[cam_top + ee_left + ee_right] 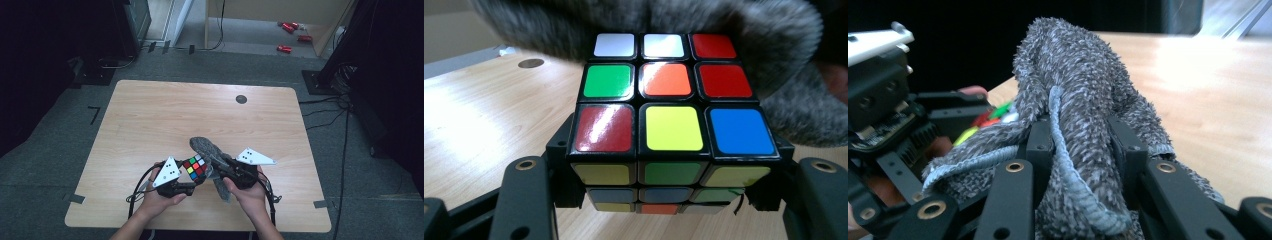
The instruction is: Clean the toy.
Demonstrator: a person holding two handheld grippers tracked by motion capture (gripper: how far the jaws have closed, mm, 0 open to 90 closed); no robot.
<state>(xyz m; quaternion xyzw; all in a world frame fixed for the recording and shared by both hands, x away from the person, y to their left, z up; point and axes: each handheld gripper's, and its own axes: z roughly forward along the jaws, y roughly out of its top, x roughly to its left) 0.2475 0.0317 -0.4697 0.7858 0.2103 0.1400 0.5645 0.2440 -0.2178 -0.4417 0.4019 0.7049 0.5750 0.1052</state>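
Note:
A scrambled colour cube (195,167) is clamped between the jaws of my left gripper (192,172), held just above the wooden table (165,115) near its front edge. In the left gripper view the cube (671,107) shows white, red, green, orange, yellow and blue stickers, with the black pads (561,150) pressed on its sides. My right gripper (225,167) is shut on a folded grey cloth (210,150), and the cloth lies against the cube's far side. In the right gripper view the cloth (1073,100) bulges up between the black fingers (1040,145), with the cube (993,122) partly hidden behind it.
A small dark round disc (241,99) is set in the table near its far edge. Red objects (290,30) lie on the floor beyond the table. Cables (325,110) run over the floor at the right. Dark equipment stands at both sides.

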